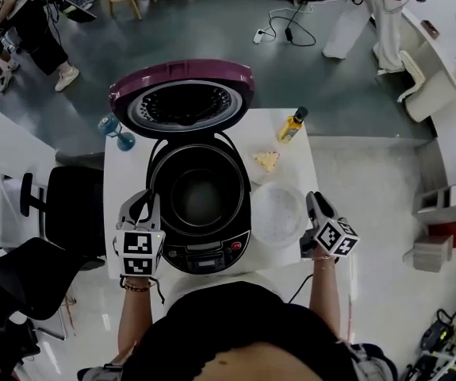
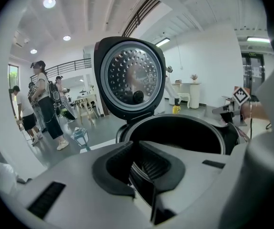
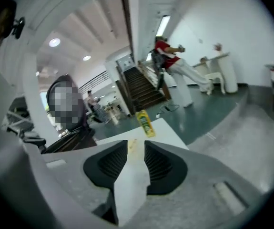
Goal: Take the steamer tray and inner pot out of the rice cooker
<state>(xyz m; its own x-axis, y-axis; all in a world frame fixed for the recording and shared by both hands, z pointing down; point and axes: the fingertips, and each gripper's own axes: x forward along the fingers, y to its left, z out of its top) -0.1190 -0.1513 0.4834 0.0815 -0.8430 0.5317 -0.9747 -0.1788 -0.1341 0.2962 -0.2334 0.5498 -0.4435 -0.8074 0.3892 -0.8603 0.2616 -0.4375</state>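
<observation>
Inner pot (image 1: 200, 201) sits mouth up, walls hidden in rice cooker (image 1: 205, 254). Left hand-held gripper (image 2: 136, 162) clamps its rim. Right hand-held gripper (image 3: 136, 152) is part-open and empty.

Person: black top (image 1: 235, 324), beaded bracelet (image 1: 136, 286) at left wrist. Left gripper (image 1: 142, 202) and right gripper (image 1: 313, 199) — pale grey shells, black ribbed pads (image 3: 163, 163), cubes (image 1: 138, 252) bearing black-and-white square markers.

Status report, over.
Left gripper shut at the cooker's left rim; right gripper open, empty. Steamer tray out on the table; inner pot still in the cooker. Lid up, nothing blocking.
</observation>
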